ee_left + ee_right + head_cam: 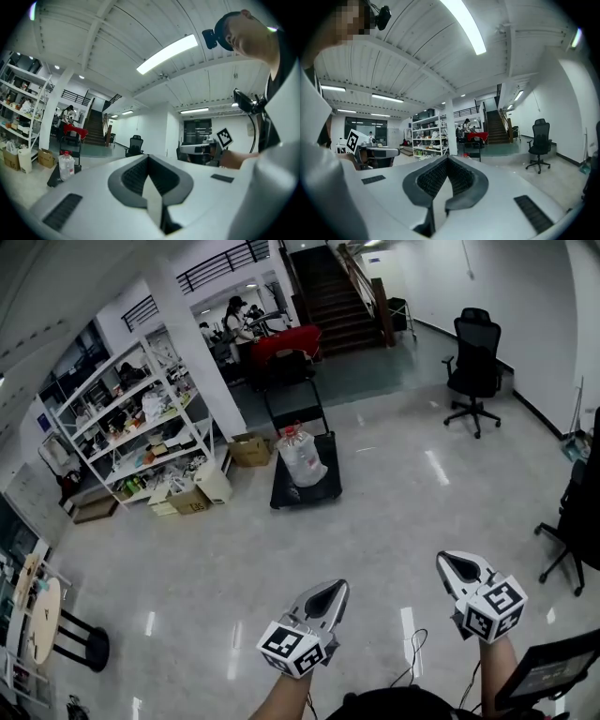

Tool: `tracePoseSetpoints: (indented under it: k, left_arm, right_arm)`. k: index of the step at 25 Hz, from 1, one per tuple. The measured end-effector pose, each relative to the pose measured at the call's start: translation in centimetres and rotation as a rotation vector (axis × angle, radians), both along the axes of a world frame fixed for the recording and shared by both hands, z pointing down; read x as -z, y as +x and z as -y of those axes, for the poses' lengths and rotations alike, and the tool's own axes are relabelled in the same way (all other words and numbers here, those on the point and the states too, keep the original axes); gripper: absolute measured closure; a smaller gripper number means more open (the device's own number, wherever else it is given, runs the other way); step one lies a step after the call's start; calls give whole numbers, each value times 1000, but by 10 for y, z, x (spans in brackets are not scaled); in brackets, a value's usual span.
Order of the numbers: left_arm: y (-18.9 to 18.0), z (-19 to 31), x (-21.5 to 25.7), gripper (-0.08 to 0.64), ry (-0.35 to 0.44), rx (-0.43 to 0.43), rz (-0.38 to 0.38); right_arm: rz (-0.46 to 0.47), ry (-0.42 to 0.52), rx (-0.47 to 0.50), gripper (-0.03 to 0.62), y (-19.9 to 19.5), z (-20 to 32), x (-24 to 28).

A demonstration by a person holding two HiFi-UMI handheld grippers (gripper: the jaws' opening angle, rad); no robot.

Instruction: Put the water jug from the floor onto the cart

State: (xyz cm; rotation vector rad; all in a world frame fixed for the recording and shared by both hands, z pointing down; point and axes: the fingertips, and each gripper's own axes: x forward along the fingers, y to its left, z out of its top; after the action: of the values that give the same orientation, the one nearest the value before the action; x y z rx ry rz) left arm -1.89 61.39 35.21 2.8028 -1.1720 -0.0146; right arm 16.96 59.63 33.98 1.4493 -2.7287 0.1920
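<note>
Nearest the person, the left gripper (330, 594) and the right gripper (457, 568) are held side by side, each with its jaws pressed together and nothing between them. Beyond them lies a stretch of glossy floor (375, 521). The water jug (301, 457) stands upright on the black cart (323, 491), well apart from both grippers, ahead and slightly left of the left one. Behind the cart are a cardboard box (250, 449) and shelving (141, 427); an office chair (475, 367) stands far right.
</note>
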Motion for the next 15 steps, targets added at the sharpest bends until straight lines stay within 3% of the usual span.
tracePoseSetpoints:
  k: [15]
  left_arm:
    - [-38, -23, 18, 569, 56, -20, -21]
  right_arm:
    - [-29, 0, -10, 591, -40, -20, 7]
